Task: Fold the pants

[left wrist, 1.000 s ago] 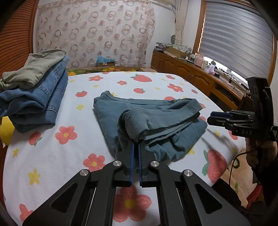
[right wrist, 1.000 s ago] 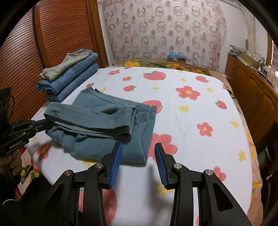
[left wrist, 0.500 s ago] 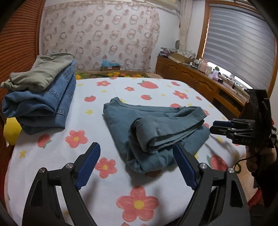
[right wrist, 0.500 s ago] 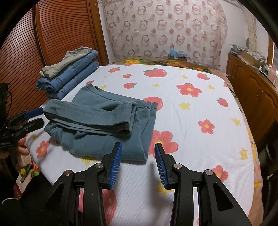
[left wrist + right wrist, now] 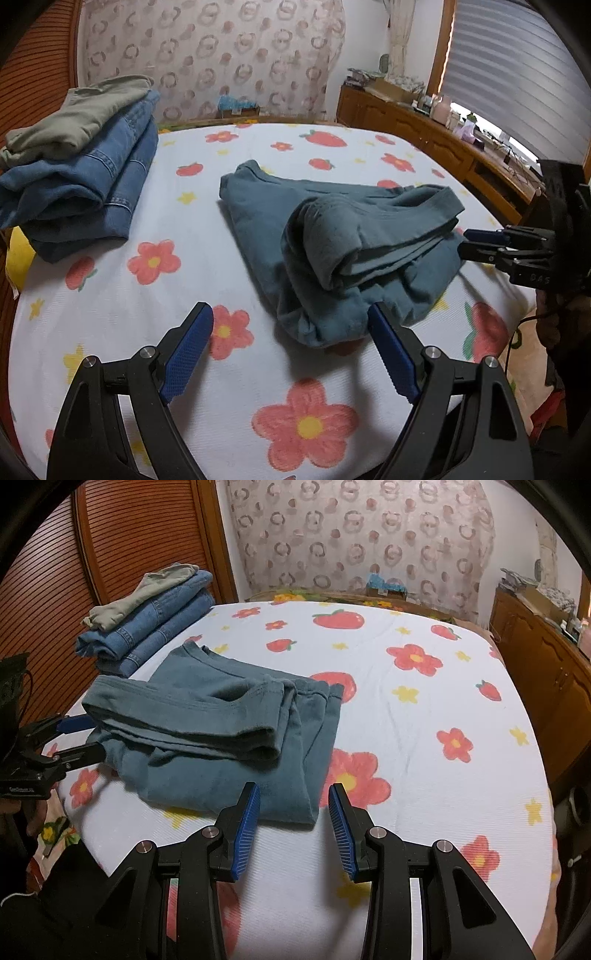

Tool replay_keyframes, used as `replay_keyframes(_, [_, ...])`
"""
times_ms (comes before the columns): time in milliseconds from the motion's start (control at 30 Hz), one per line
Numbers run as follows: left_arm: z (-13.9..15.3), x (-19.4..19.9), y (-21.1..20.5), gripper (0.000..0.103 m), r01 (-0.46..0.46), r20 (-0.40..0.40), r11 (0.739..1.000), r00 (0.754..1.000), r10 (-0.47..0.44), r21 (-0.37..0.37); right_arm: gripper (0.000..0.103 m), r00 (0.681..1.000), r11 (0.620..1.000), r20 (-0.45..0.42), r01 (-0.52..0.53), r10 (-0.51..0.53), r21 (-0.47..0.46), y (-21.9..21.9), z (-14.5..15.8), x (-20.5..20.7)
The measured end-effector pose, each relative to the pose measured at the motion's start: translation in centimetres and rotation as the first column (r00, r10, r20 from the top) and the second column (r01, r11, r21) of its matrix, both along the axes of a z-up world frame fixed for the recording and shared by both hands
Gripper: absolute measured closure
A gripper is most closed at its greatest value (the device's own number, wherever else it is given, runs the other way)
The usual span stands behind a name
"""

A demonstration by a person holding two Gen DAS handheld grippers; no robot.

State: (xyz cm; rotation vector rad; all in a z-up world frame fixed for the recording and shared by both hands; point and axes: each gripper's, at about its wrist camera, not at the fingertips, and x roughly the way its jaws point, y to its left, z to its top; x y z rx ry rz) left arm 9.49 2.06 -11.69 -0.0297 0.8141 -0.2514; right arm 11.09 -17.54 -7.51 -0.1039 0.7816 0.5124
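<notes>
The teal pants (image 5: 354, 243) are seen lying folded in a loose, lumpy bundle on the bed (image 5: 207, 229), near its front edge. Both the left gripper (image 5: 290, 343) and the right gripper (image 5: 293, 812) are held with jaws apart and empty. Folding is judged nearly finished; only tidying, or stacking beside the folded jeans (image 5: 85, 188), appears left.

Pants (image 5: 332, 236) showing solid teal-grey. Bed sheet (image 5: 207, 236) wearing white ground with coral flowers, red strawberries and small yellow stars. Stacked jeans (image 5: 85, 184) showing faded blue denim, an olive-khaki garment (image 5: 81, 114) lying on top. Curtain (image 5: 354, 531) carrying pinkish ring print. Tool pads (image 5: 245, 823) showing blue on black frames.
</notes>
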Motion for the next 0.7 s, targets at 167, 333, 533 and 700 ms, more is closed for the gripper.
replay_keyframes(167, [0.6, 1.1, -0.4, 0.017, 0.019, 0.001, 1.000, 1.000, -0.019, 0.016, 0.063, 1.000, 0.998, 0.019, -0.023, 0.024, -0.051, 1.2, 0.3, 0.3])
replay_keyframes(333, [1.0, 3.5, -0.6, 0.017, 0.036, -0.009, 0.999, 0.999, -0.036, 0.040, 0.063, 0.996, 0.991, 0.034, -0.078, 0.082, -0.113, 3.3, 0.6, 1.2])
replay_keyframes(533, [2.2, 7.1, 1.2, 0.017, -0.049, 0.010, 0.998, 0.999, 0.049, -0.027, 0.063, 0.996, 0.989, 0.056, -0.060, 0.068, -0.135, 4.5, 1.2, 3.9])
replay_keyframes(700, [2.4, 7.1, 1.2, 0.017, -0.045, 0.024, 0.999, 0.999, 0.045, -0.022, 0.063, 0.997, 0.990, 0.045, -0.060, 0.066, -0.128, 5.2, 1.6, 6.3])
